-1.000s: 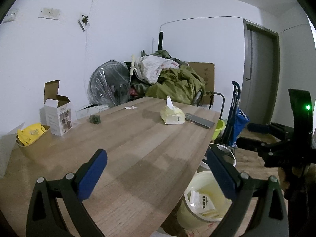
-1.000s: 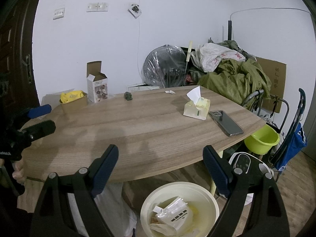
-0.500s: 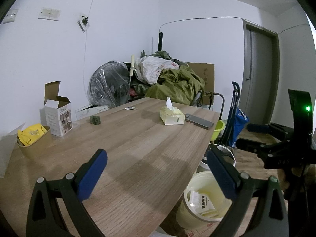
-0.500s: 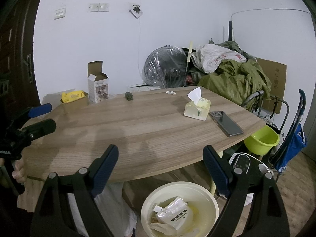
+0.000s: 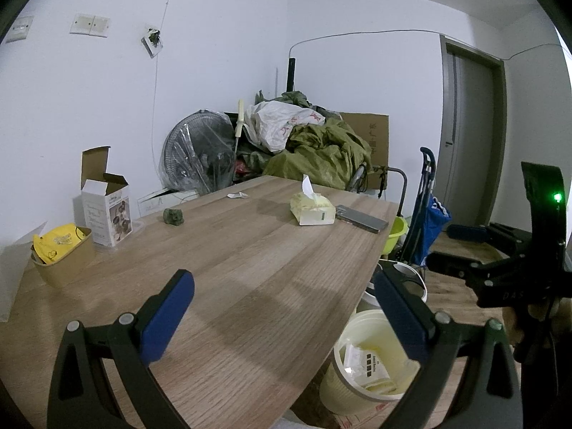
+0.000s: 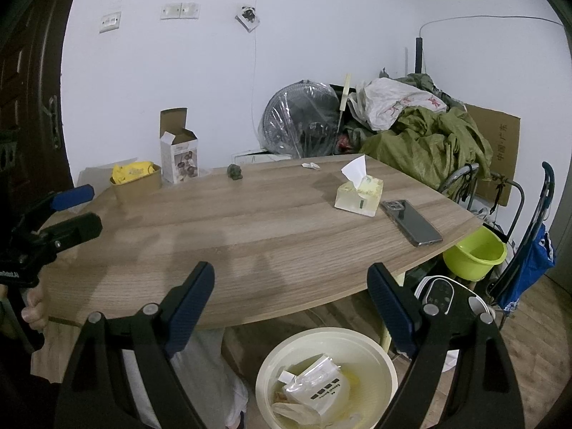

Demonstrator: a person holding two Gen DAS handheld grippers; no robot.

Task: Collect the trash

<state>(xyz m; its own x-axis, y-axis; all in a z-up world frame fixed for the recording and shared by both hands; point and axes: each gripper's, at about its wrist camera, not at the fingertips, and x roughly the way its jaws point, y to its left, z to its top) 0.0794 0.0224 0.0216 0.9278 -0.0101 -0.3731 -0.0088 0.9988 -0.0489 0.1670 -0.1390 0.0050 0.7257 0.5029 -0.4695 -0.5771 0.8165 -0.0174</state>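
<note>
Hardly anything has changed over the last second: your left tool (image 5: 282, 318) and right tool (image 6: 291, 307) hang where they were, both with fingers spread wide and nothing between them, and everything on the desk (image 6: 250, 228) sits as before. By my reading you are between pickups, not mid-carry. The cream trash bin (image 6: 327, 379) on the floor, just past the desk's near edge, already holds a clear packet with a printed label (image 6: 316, 391) and some crumpled wrapping.

The nearest candidate left looks like the small white paper scrap (image 6: 310, 166), lying flat near the desk's far edge, well apart from both tools. Its long axis runs roughly along that far edge, left to right in the right wrist view; it is too small to tell which end is folded. The dark green lump (image 6: 234, 172) sits further left, with no clear long axis. The yellow wrapper (image 6: 131, 171) is tucked in the brown paper bowl (image 6: 137, 184) beside the open white carton (image 6: 178, 153).

The tissue pack (image 6: 359, 196) and phone (image 6: 411, 221) are probably not trash.
</note>
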